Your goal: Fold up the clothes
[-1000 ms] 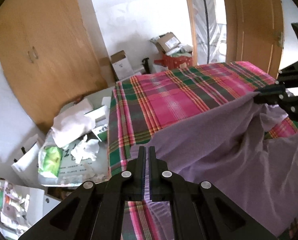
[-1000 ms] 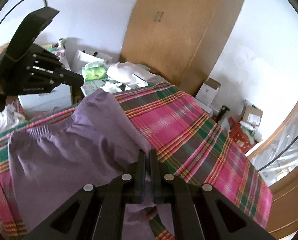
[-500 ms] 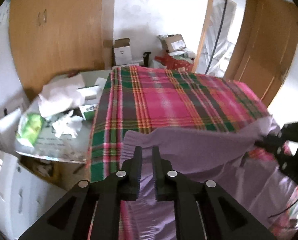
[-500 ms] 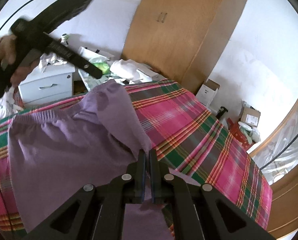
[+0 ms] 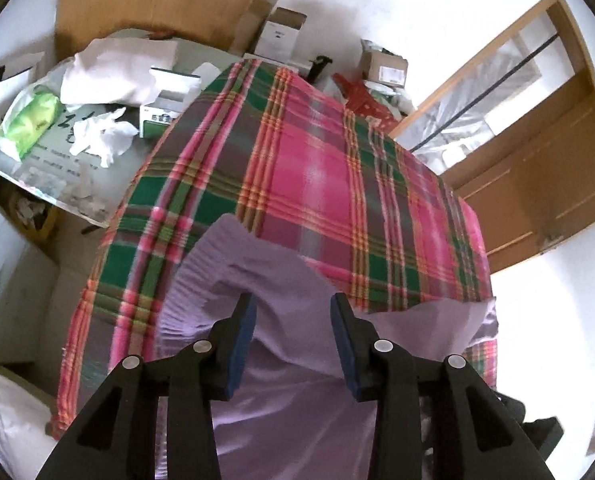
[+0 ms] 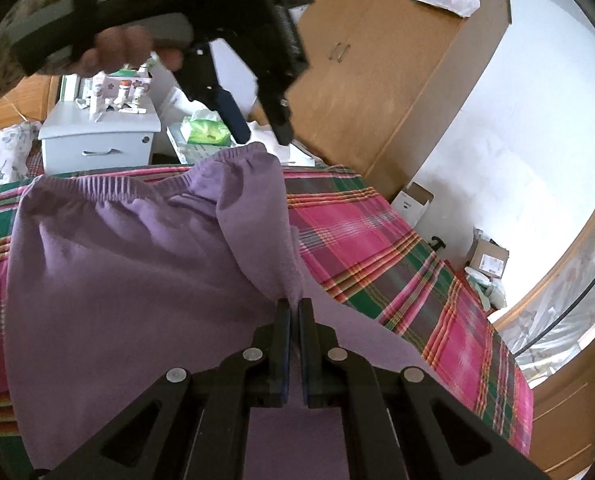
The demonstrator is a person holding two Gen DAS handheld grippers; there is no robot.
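Left wrist view: the left gripper (image 5: 293, 308) fills the bottom of the frame, its jaws spread wide and holding nothing, pointing down at the purple garment (image 5: 281, 280). The garment lies at lower centre on the plaid bedspread (image 5: 317, 168), its elastic waistband (image 5: 185, 276) at the left.

Right wrist view: the right gripper (image 6: 294, 312), at bottom centre, is clamped on a raised fold of the garment (image 6: 109, 276). In the upper left a hand (image 6: 125, 46) grips the left gripper (image 6: 263, 130), tilted down to the right, fingers apart just above the waistband (image 6: 233, 156).
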